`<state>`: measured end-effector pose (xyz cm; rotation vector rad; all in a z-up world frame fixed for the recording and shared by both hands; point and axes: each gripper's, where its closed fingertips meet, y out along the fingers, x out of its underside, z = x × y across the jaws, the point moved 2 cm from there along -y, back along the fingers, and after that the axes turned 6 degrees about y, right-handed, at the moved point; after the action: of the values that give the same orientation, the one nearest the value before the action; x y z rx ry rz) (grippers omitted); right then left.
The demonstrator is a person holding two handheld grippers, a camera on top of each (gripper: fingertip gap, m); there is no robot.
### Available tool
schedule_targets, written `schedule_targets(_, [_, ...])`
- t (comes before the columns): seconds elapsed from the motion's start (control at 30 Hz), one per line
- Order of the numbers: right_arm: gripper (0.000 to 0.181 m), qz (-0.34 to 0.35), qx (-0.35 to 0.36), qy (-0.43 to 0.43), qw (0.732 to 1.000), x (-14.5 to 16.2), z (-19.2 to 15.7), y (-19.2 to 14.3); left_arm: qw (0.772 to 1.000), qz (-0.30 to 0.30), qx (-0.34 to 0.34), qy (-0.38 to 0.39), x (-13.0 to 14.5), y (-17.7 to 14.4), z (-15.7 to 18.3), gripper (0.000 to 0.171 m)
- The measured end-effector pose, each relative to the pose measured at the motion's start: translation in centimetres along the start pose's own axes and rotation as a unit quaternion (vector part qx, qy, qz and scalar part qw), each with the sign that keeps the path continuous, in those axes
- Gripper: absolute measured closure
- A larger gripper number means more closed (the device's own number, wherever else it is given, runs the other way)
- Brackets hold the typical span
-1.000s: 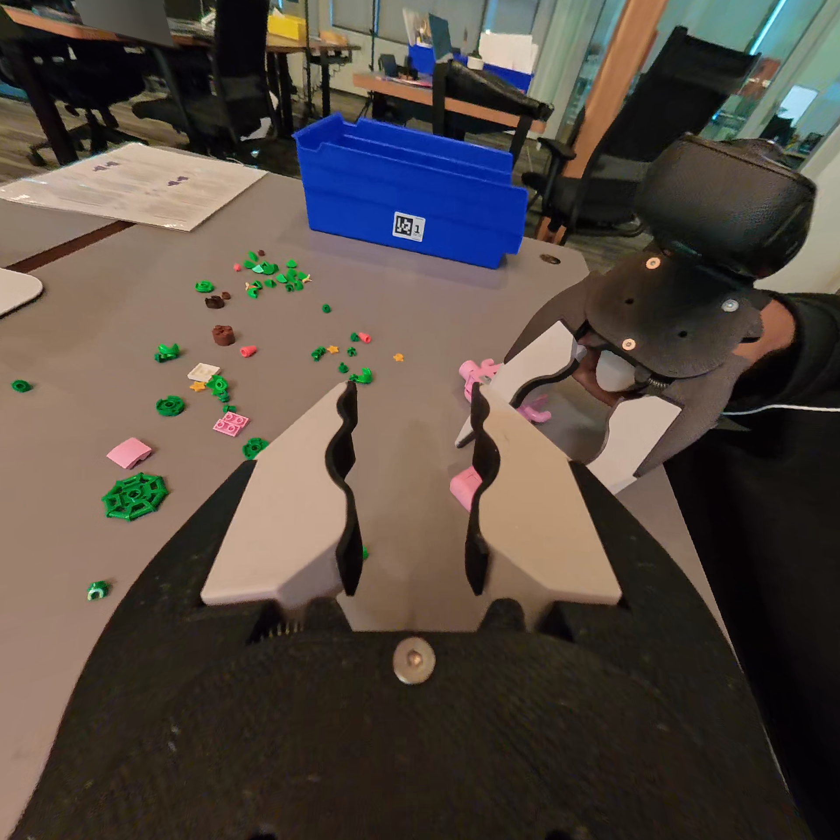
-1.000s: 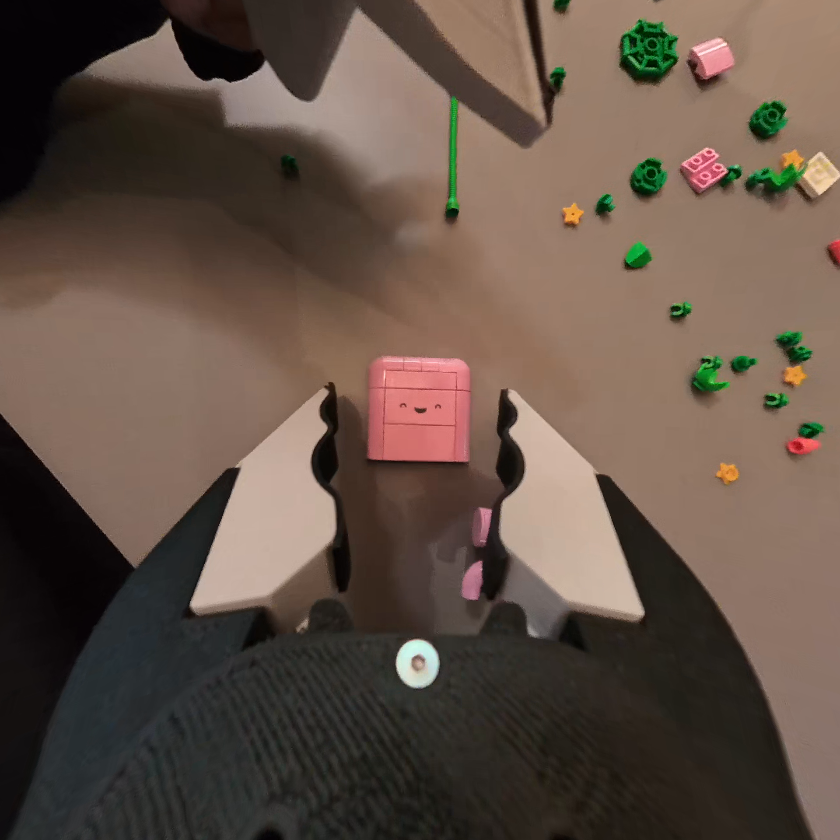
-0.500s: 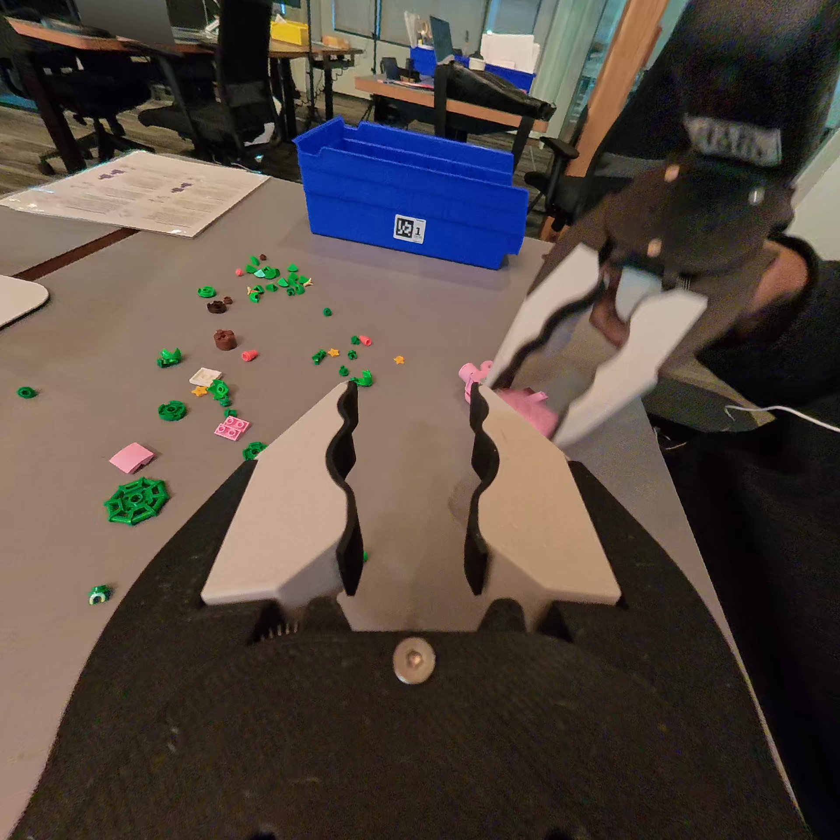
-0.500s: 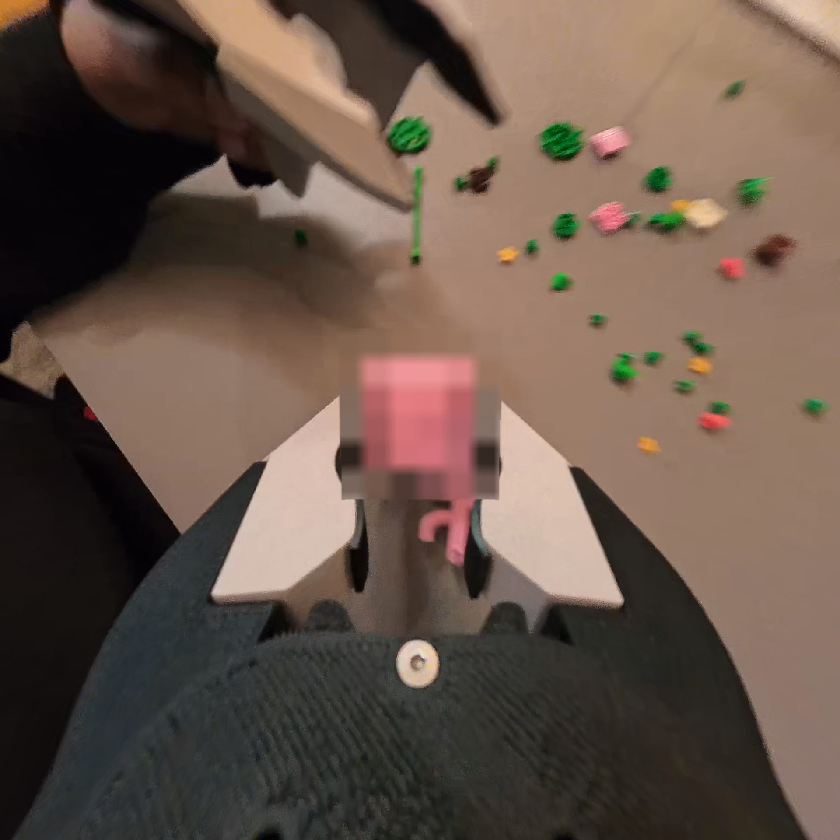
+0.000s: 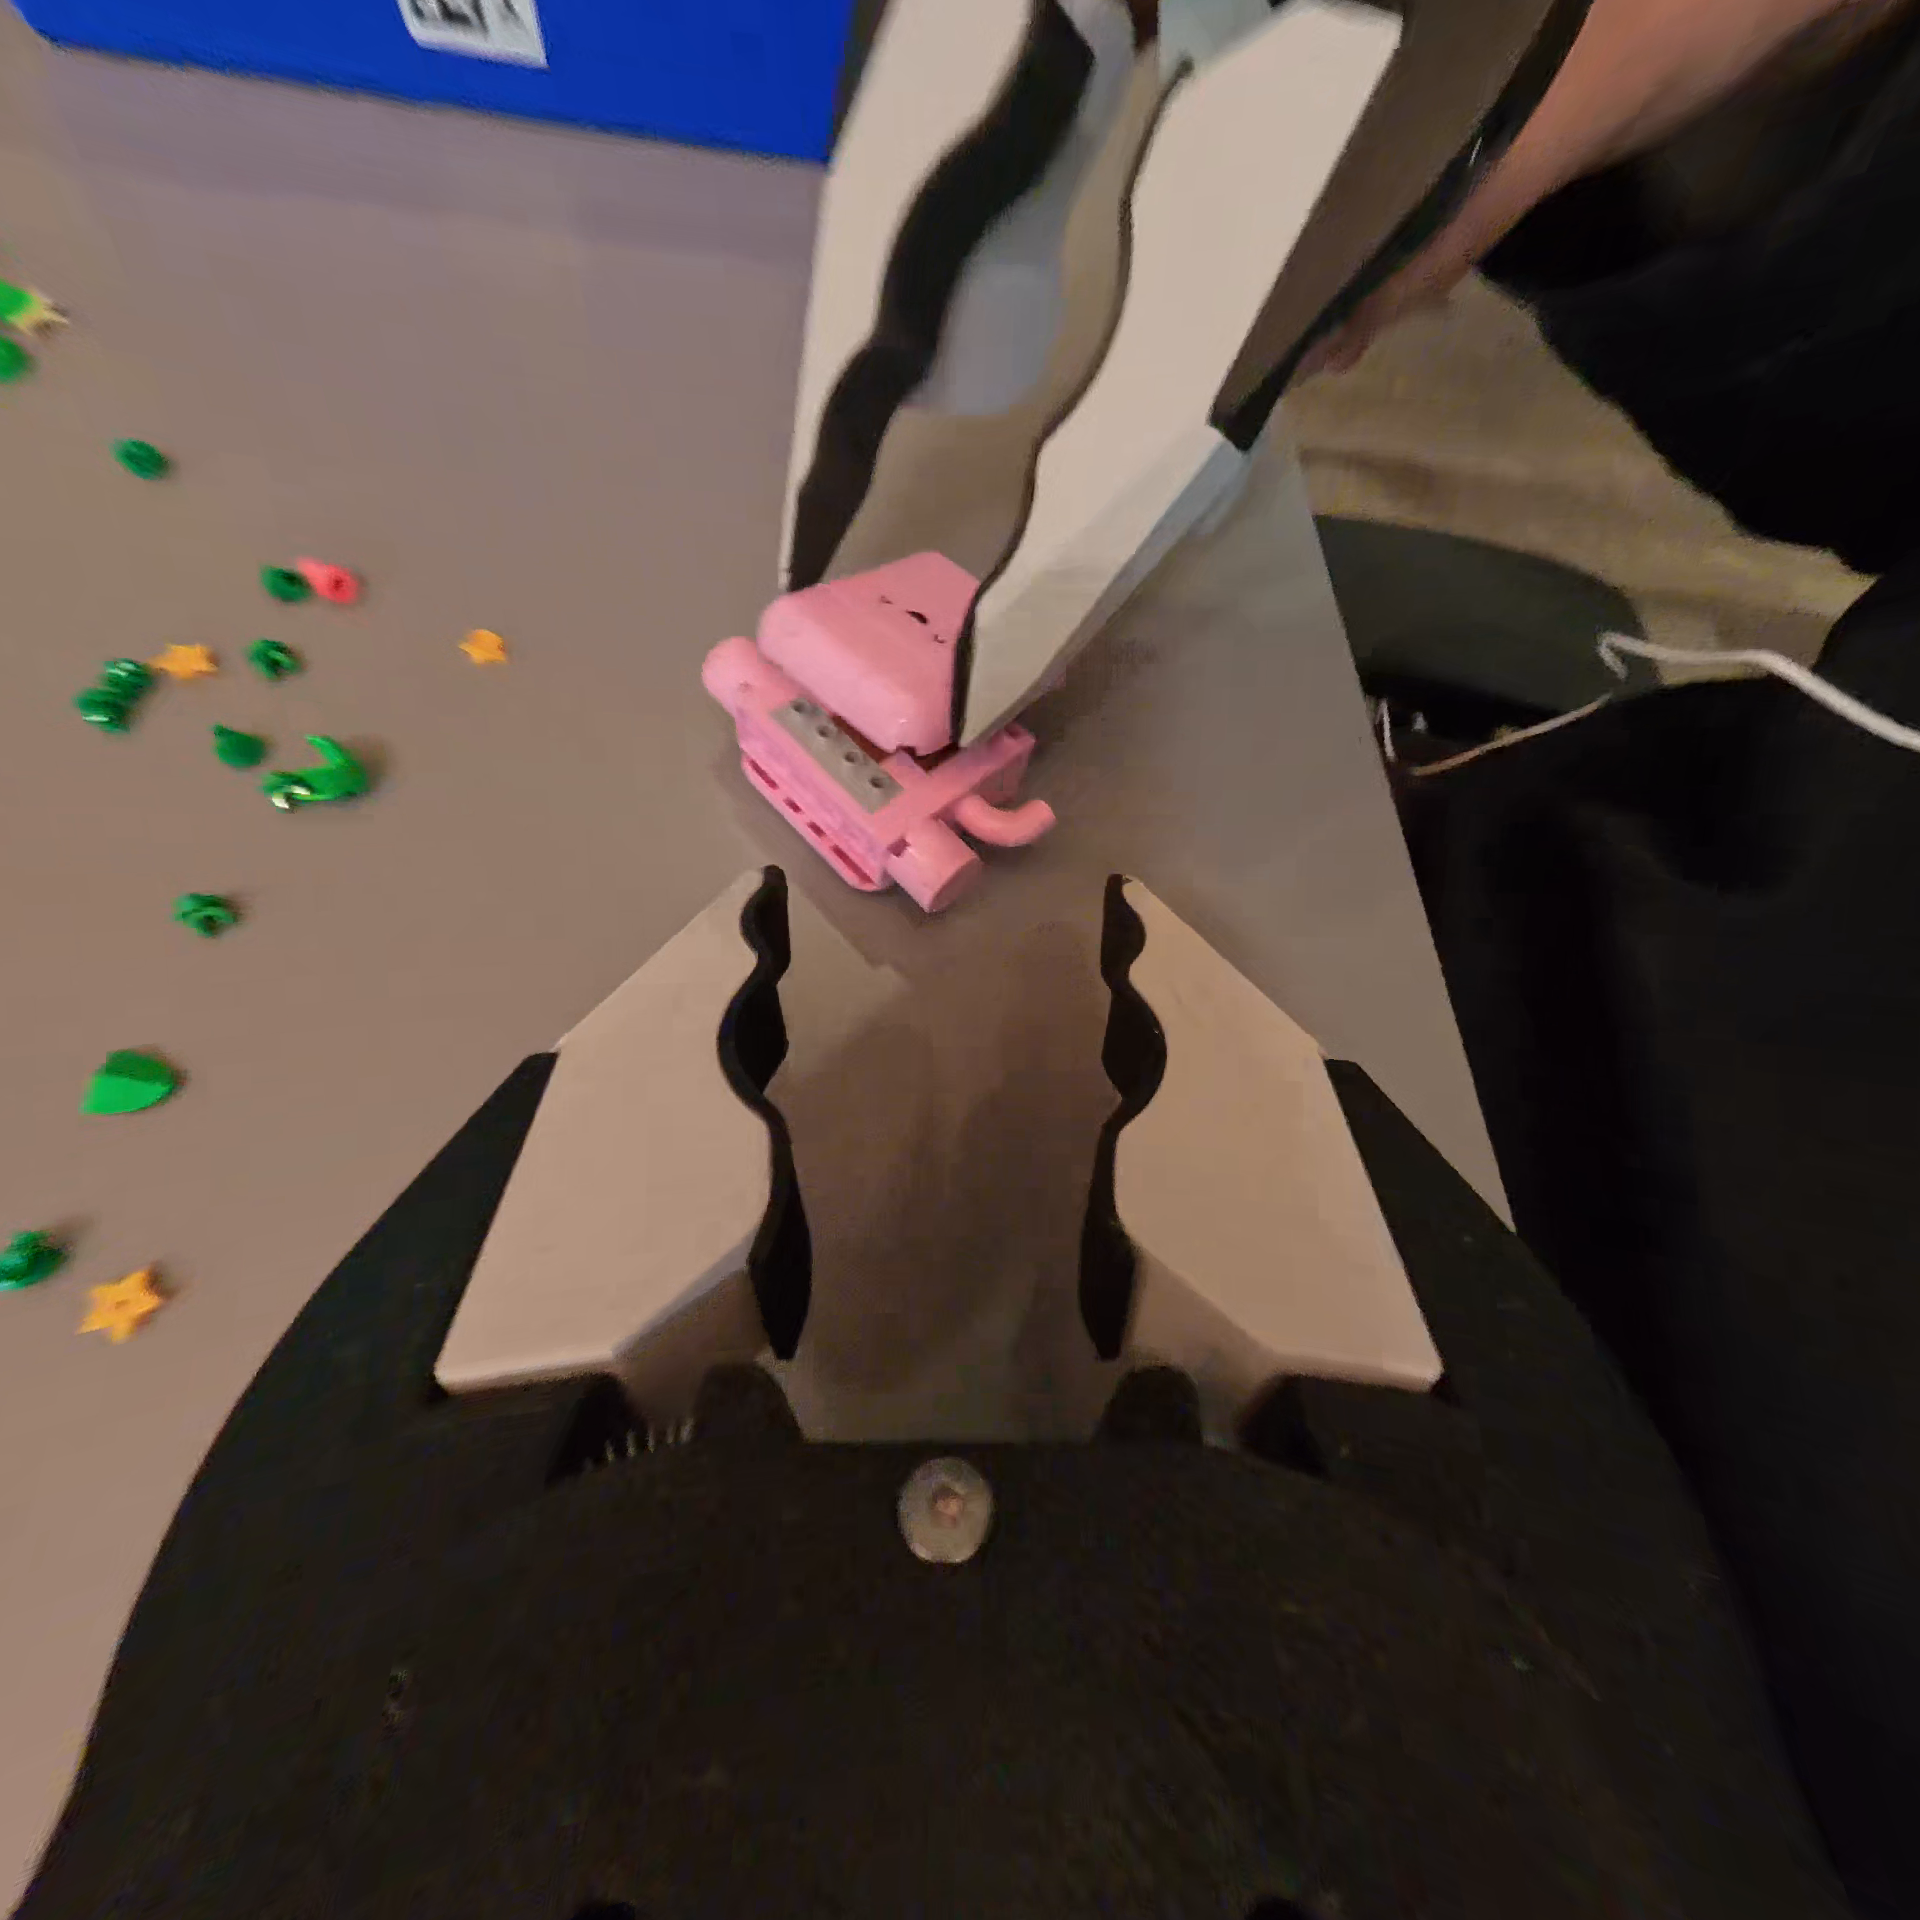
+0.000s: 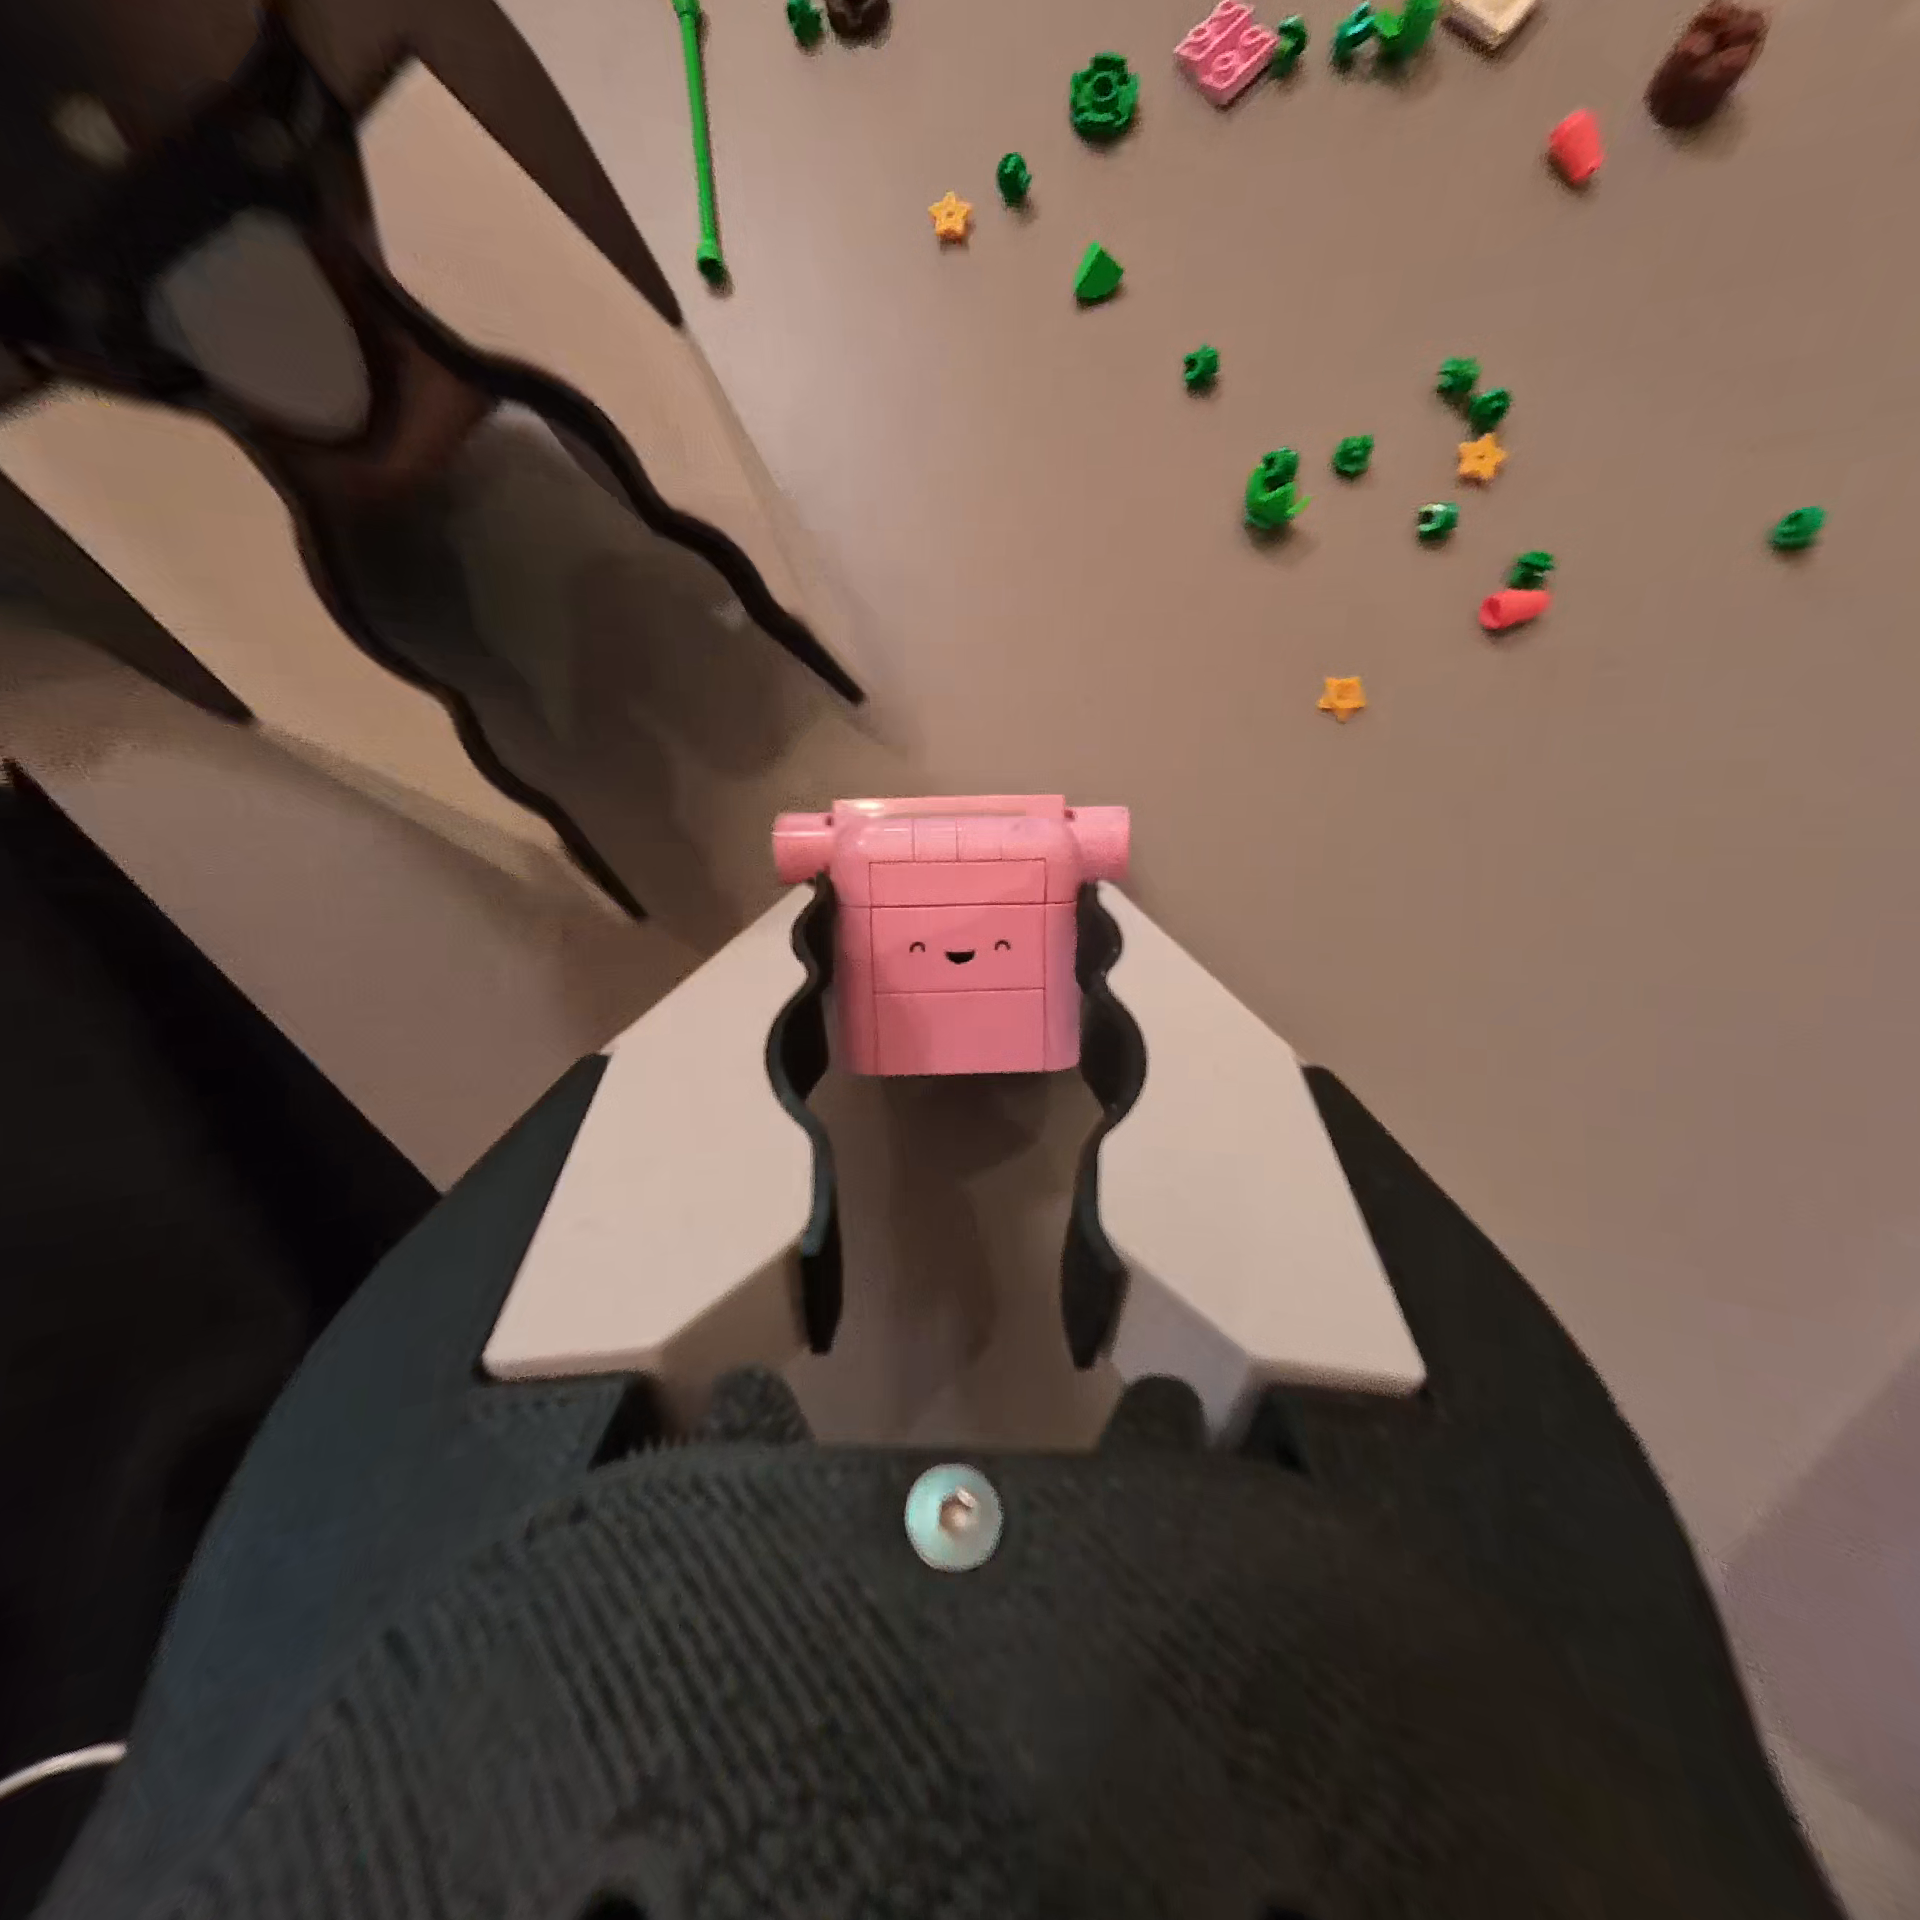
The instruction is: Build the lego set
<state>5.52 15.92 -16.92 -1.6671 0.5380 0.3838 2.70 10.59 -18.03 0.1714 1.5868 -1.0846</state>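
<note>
Between the fingers of the right gripper (image 6: 954, 940) a pink lego block (image 6: 956, 951) with a smiling face is clamped by its two side walls, tilted and held low over the grey table (image 5: 540, 343); whether its underside touches the surface cannot be told. In the left wrist view the underside of the pink lego block is turned outward, showing a grey studded strip, a round peg and a small curved pink hook. The left gripper (image 5: 940, 894) stands just beside it, jaws set wide and holding nothing.

The step in hand appears to be a handover or a bracing of the block so that further pieces can be pressed on. It is judged best done by bringing the empty jaws squarely over the flat faces rather than over the pegs or the hook, and by closing them fully before the other grip is eased. Tilt should be kept small, since the smooth pink walls may slip against the wavy pads.

Counted in the right wrist view: four orange stars, the nearest (image 6: 1340, 696) being close to the block; two red cones, one (image 6: 1512, 608) lower and one higher; one long green rod (image 6: 698, 135); one pink studded plate (image 6: 1224, 44); one brown piece (image 6: 1704, 62). Green bits are scattered in numbers too blurred to count exactly. One blue bin (image 5: 582, 62) is seen at the table's far edge.
</note>
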Motion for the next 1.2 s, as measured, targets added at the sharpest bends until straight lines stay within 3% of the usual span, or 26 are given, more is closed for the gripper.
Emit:
schedule_targets(0.1, [0.135, -0.015, -0.014, 0.008, 1.000, -0.1, -0.4, 0.5, 0.999, -0.033, -0.007, 0.010, 0.8, 0.9, 0.4, 0.111])
schedule_targets(0.43, [0.135, -0.051, 0.045, -0.034, 0.997, -0.3, -0.1, 1.0, 1.000, -0.005, 0.001, -0.015, 0.1, 0.8, 1.2, 0.105])
schedule_targets(1.2, [0.135, -0.056, 0.066, -0.030, 0.996, -0.3, -0.2, 1.2, 0.999, -0.018, 0.028, -0.018, 0.3, 1.2, 2.0, 0.105])
